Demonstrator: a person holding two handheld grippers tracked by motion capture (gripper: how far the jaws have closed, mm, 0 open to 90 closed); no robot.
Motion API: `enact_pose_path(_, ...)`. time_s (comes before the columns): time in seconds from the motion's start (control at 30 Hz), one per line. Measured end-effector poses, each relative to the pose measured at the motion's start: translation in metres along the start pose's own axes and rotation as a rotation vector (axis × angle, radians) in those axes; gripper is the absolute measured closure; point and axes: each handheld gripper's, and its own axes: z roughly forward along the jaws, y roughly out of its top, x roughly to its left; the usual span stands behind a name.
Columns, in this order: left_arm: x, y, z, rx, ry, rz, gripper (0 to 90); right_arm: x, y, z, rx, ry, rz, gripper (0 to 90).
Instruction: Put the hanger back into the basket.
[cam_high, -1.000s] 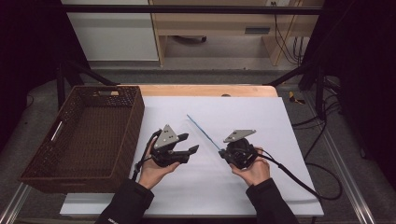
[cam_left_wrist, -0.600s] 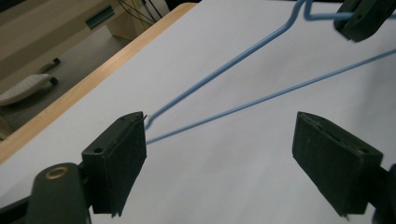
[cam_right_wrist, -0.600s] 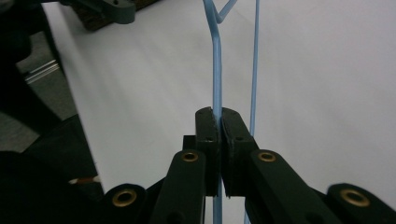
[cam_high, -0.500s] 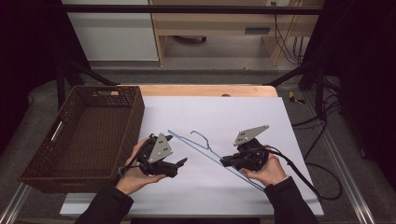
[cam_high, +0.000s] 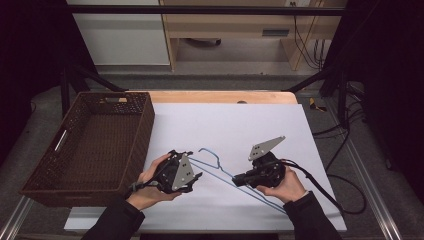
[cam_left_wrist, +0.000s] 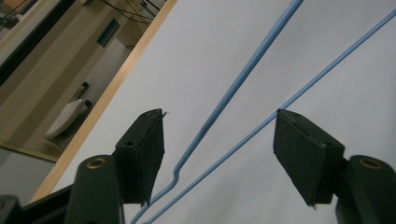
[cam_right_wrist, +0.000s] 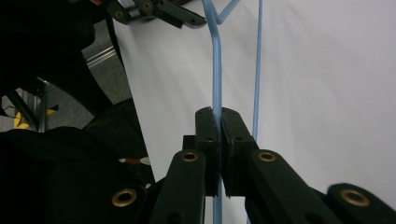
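A light blue wire hanger (cam_high: 265, 200) lies slantwise on the white sheet (cam_high: 240, 125), its hook end toward the left. My right gripper (cam_high: 236, 179) is shut on one of its wires; in the right gripper view the hanger (cam_right_wrist: 216, 70) runs straight out of the pinched jaws (cam_right_wrist: 219, 116). My left gripper (cam_high: 196, 165) is at the hook end. Its jaws (cam_left_wrist: 219, 154) have just been closing, and two wires of the hanger (cam_left_wrist: 243, 74) pass between them, clear of the pads. The left gripper (cam_right_wrist: 159, 11) also appears at the top of the right gripper view.
A dark brown wicker basket (cam_high: 145, 125) stands on the left, its right wall close to my left hand. A wooden table edge (cam_high: 220, 96) runs along the far side. Cables (cam_high: 330, 185) trail off to the right of my right hand.
The hands have moved apart from the middle of the sheet. The hanger has swung from pointing away to lying across between them. The left gripper has since slid right onto its hook end.
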Motion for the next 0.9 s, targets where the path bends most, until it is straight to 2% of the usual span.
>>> enact_pose_path(0.3, -0.008, 0.003, 0.014, 0.025, 0.023, 0.092, 51.6, 0.0, 0.0, 0.006, 0.011, 0.024, 0.013, 87.8)
enact_pose_path(0.43, -0.009, 0.003, 0.018, 0.027, 0.032, 0.108, 60.7, 0.0, 0.0, 0.006, 0.014, 0.042, 0.014, 87.8)
enact_pose_path(0.67, -0.012, 0.003, 0.019, 0.044, 0.054, 0.164, 78.3, -0.001, -0.001, 0.007, 0.007, 0.049, 0.021, 87.8)
enact_pose_path(0.7, -0.013, 0.003, 0.018, 0.05, 0.065, 0.186, 79.6, -0.001, -0.001, 0.007, 0.005, 0.051, 0.023, 87.8)
enact_pose_path(0.8, -0.016, 0.003, 0.019, 0.044, 0.067, 0.18, 80.6, -0.002, -0.002, 0.007, 0.006, 0.046, 0.028, 87.7)
enact_pose_path(0.9, -0.016, 0.004, 0.019, 0.069, 0.072, 0.21, 82.1, -0.003, -0.001, 0.007, 0.01, 0.04, 0.029, 87.6)
